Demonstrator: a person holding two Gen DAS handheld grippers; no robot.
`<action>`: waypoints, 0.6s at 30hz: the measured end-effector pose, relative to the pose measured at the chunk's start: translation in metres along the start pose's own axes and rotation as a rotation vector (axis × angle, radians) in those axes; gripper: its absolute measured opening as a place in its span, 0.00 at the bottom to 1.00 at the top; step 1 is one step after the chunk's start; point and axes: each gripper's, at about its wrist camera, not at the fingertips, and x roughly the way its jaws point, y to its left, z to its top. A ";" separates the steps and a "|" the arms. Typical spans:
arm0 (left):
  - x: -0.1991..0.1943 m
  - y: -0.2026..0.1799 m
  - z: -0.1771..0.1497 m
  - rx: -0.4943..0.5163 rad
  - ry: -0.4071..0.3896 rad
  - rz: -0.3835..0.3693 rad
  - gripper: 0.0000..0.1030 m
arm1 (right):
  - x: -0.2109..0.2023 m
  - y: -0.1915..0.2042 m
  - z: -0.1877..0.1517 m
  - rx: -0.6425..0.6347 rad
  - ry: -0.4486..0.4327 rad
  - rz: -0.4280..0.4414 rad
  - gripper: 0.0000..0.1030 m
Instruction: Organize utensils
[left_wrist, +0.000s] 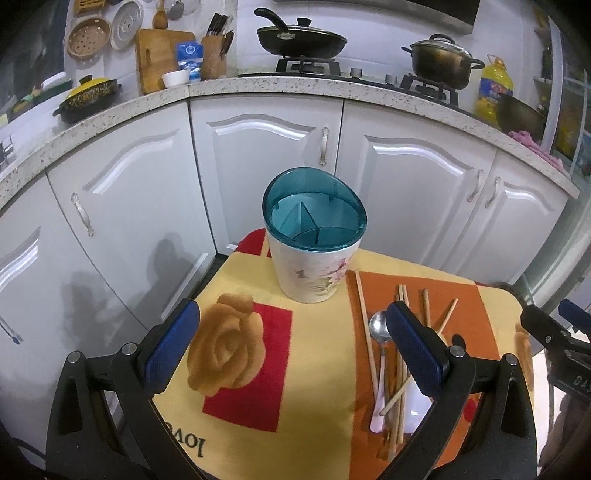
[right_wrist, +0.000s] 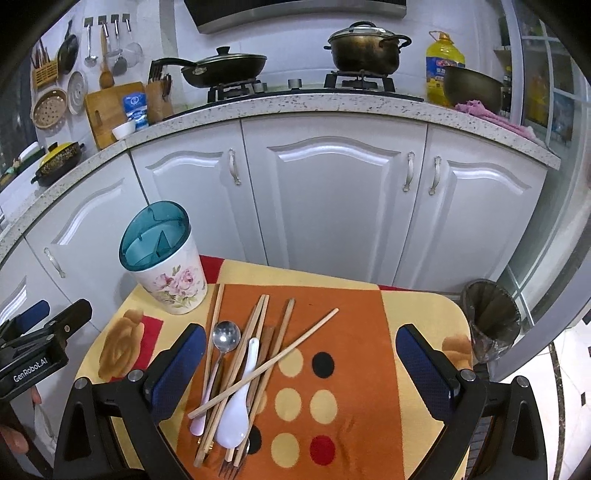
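On the patterned cloth (right_wrist: 413, 295), an empty floral utensil holder (right_wrist: 166, 258) with a teal divided insert is set. Beside it, chopsticks (right_wrist: 258, 332), a metal spoon (right_wrist: 226, 338) and a white spoon (right_wrist: 236, 413) are piled. "GenRobot.AI" is read on the left tongs (left_wrist: 295, 354); both left and right tongs (right_wrist: 301, 373) are held wide, empty.

We've got open cloth on the left half of the table (left_wrist: 258, 424), nothing lying between our wide-spread left gripper (left_wrist: 291, 350) fingers. Ahead, the utensil holder (left_wrist: 314, 251) stands upright, its divided mouth open from above. On the right, chopsticks (right_wrist: 258, 369), metal spoon (right_wrist: 226, 338) and white spoon (right_wrist: 236, 413) lie tangled, crowding our right gripper (right_wrist: 301, 369)'s left finger; the dotted patch beside them is bare.
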 end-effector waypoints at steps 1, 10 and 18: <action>0.000 -0.001 0.000 0.004 0.001 0.000 0.99 | 0.000 0.000 0.000 -0.003 0.002 -0.002 0.99; 0.001 -0.012 -0.002 0.021 0.004 0.000 0.99 | 0.002 -0.001 -0.001 -0.010 0.012 -0.006 0.99; 0.002 -0.019 -0.005 0.026 0.004 -0.005 0.99 | 0.005 -0.001 -0.001 -0.012 0.022 -0.009 0.99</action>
